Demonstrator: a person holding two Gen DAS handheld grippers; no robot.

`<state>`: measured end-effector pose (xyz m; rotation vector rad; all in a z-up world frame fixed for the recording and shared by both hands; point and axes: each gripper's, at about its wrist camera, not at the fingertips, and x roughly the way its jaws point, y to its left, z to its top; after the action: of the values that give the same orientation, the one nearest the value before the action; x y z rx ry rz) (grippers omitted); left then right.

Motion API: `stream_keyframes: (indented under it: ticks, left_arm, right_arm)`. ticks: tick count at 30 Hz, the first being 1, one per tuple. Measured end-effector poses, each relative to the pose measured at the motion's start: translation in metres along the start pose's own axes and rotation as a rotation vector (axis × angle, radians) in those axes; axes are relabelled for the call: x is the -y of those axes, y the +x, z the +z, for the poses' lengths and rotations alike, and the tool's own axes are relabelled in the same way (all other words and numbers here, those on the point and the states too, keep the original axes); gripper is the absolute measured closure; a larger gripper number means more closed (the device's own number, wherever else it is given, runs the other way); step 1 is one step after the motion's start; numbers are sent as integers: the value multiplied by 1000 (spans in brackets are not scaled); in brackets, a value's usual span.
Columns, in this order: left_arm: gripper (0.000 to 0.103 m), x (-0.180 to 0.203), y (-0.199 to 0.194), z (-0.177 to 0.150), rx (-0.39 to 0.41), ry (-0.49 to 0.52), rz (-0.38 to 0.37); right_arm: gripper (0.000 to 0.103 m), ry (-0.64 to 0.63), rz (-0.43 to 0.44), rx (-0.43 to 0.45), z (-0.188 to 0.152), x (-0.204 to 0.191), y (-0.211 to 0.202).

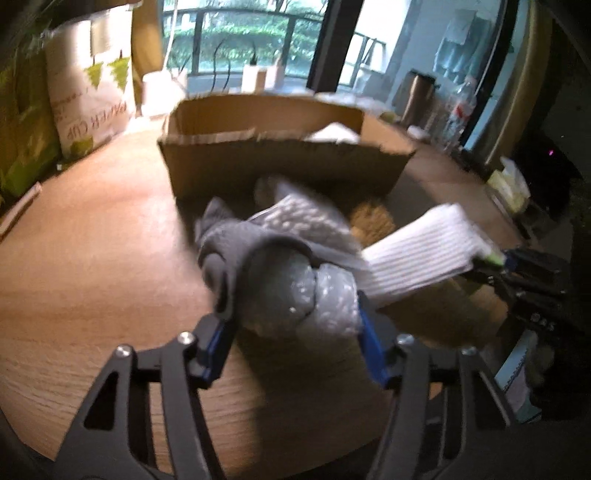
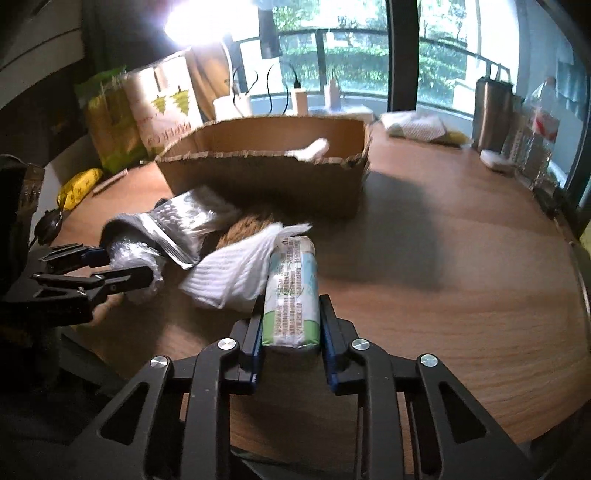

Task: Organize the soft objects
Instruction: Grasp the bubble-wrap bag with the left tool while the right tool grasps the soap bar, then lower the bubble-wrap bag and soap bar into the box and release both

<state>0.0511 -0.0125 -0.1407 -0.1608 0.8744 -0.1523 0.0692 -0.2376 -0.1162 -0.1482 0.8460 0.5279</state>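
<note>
Left tool (image 1: pixel 295 317) is clamped on a grey bubble-wrap bundle (image 1: pixel 291 266), right tool (image 2: pixel 290 325) pinches a green-white tissue pack (image 2: pixel 291 295), tiny print unreadable. Both hover over the bench (image 2: pixel 443 277) before the cardboard box (image 2: pixel 266 173); bag (image 2: pixel 166 107) behind reads "PAPER CUP".

A home living space: a round wooden table (image 2: pixel 461 295) beside glass doors (image 2: pixel 351 55) opening onto a railed balcony (image 1: pixel 258 22).

Both wrist views facing cardboard box (image 1: pixel 280 162)
</note>
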Motion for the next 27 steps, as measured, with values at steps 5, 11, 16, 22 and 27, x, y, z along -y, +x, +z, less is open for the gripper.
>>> stream_keyframes:
  ticks: [5,11,16,22,27]
  left_arm:
    - [49,3,-21,12,51,8,-13]
    - [49,8,-37,19,95,23,-31]
    - [49,10,-49,31,134,22,-57]
    - [49,-3,-51,42,159,3,-45]
    - [49,-6,-53,55,190,9,-24]
  right_arm:
    - [76,-15,-4,15,3,2,-2]
    - [76,-4,-8,56,10,5,-13]
    - [76,-2,-14,89,18,9,-22]
    - [76,7,-16,120,25,13,-26]
    - [76,9,-22,136,32,16,-27]
